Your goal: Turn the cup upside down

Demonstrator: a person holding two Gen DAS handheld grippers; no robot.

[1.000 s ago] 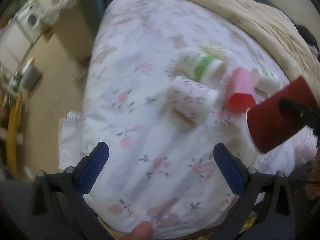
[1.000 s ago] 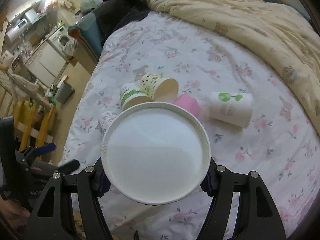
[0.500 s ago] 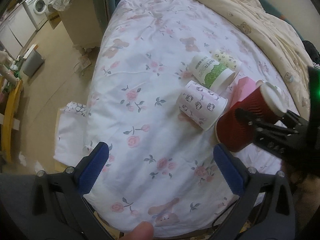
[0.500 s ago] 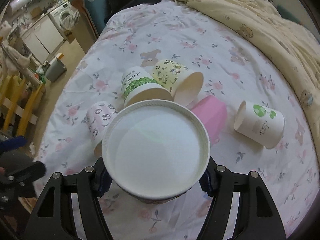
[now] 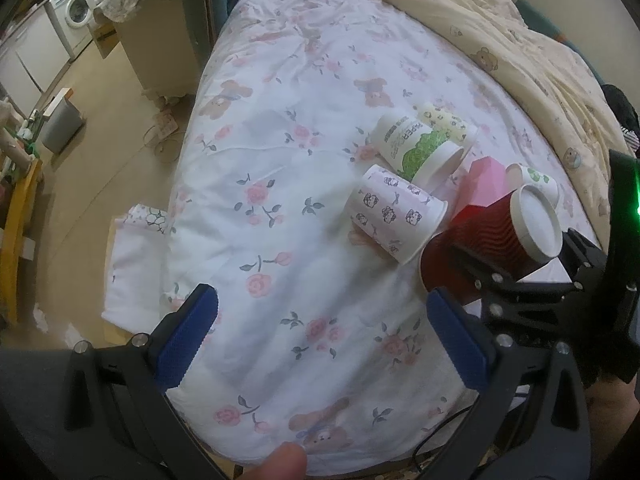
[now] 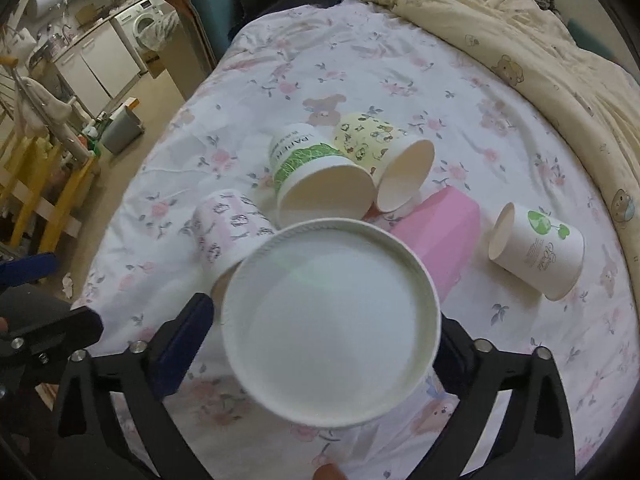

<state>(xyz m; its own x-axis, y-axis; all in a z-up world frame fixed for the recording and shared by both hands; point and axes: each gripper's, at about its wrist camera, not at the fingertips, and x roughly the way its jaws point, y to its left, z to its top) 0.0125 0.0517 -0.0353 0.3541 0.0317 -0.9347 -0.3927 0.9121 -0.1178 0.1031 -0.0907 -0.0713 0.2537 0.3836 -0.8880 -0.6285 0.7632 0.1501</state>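
A red ribbed paper cup [image 5: 494, 236] stands upside down, white base up, on the flowered bed sheet [image 5: 288, 184]. In the right wrist view its white base [image 6: 332, 300] fills the middle. My right gripper [image 6: 320, 344] sits around the cup with its blue pads slightly apart from the cup's sides; in the left wrist view its black fingers [image 5: 480, 268] flank the cup. My left gripper [image 5: 320, 340] is open and empty, above the sheet's near edge, left of the cup.
Several paper cups lie on their sides beyond the red one: pink-patterned [image 5: 396, 216], green-print [image 5: 420, 152], yellow [image 6: 376, 140], plain pink [image 6: 440, 232], green-logo [image 6: 536, 248]. A cream quilt [image 5: 500, 40] lies at the back right. The floor [image 5: 100, 160] drops off left.
The right gripper has turned the red cup from lying tilted in the air to base-up and lowered it onto the sheet. Its pads have eased apart. The left gripper stays open.
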